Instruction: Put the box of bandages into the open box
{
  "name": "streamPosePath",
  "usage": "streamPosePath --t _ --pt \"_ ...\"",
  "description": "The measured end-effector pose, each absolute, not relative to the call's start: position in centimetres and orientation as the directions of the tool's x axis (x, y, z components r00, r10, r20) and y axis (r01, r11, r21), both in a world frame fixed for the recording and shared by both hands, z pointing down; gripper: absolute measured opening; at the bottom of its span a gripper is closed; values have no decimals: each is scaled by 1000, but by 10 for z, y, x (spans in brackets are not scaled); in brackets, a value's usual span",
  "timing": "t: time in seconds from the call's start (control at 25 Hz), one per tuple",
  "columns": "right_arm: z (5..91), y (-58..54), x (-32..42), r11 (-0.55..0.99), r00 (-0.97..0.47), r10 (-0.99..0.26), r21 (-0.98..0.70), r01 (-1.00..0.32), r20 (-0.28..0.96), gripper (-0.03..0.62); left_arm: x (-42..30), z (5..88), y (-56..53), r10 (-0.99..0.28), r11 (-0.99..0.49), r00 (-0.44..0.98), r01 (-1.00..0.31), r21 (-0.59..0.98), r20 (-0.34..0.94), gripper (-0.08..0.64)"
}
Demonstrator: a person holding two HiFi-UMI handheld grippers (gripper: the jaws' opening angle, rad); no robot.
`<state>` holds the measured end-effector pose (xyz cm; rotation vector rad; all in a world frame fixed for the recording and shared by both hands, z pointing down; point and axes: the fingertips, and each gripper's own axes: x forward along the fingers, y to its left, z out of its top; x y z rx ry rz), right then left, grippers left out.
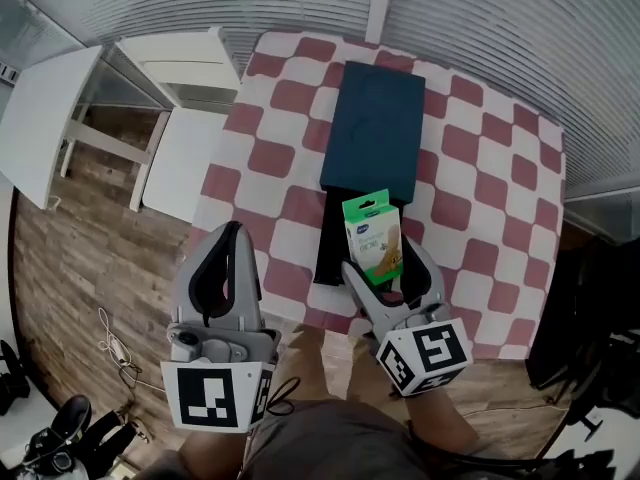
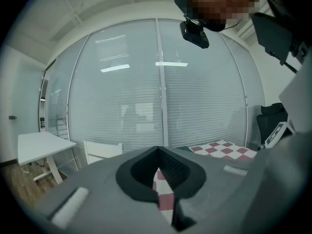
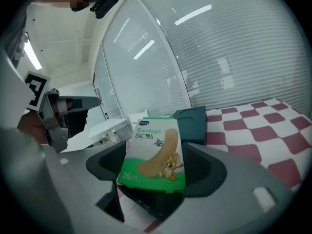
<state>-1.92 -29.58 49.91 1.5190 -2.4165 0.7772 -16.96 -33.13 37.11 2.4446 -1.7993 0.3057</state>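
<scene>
The green-and-white box of bandages (image 1: pixel 373 236) stands upright between the jaws of my right gripper (image 1: pixel 385 260), which is shut on it. In the right gripper view the bandage box (image 3: pixel 157 152) fills the gap in the right gripper (image 3: pixel 156 162). It hangs just above the black open box (image 1: pixel 332 238), which lies on the checkered table near its front edge. The open box (image 3: pixel 148 204) shows dark under the bandages. A dark teal lid (image 1: pixel 375 128) lies right behind it. My left gripper (image 1: pixel 233 230) is shut and empty at the table's front left edge; its tips (image 2: pixel 158 153) meet.
The red-and-white checkered cloth (image 1: pixel 480 198) covers the table. A white chair (image 1: pixel 185 98) and a white desk (image 1: pixel 45 118) stand to the left on the wood floor. Cables (image 1: pixel 115 348) lie on the floor. A black chair (image 1: pixel 590 308) is at the right.
</scene>
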Motion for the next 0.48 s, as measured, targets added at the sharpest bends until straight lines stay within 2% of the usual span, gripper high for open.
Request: streamPosePath --t 0.28,0.48 --pt "529 -298 -28 280 -403 -779 -309 -909 480 388 -181 392 -349 -920 -319 305 -948 -20 246 0" --pt "548 -296 -23 248 -356 -737 -259 -933 574 390 -177 399 -359 -908 -343 330 -939 -6 256 0"
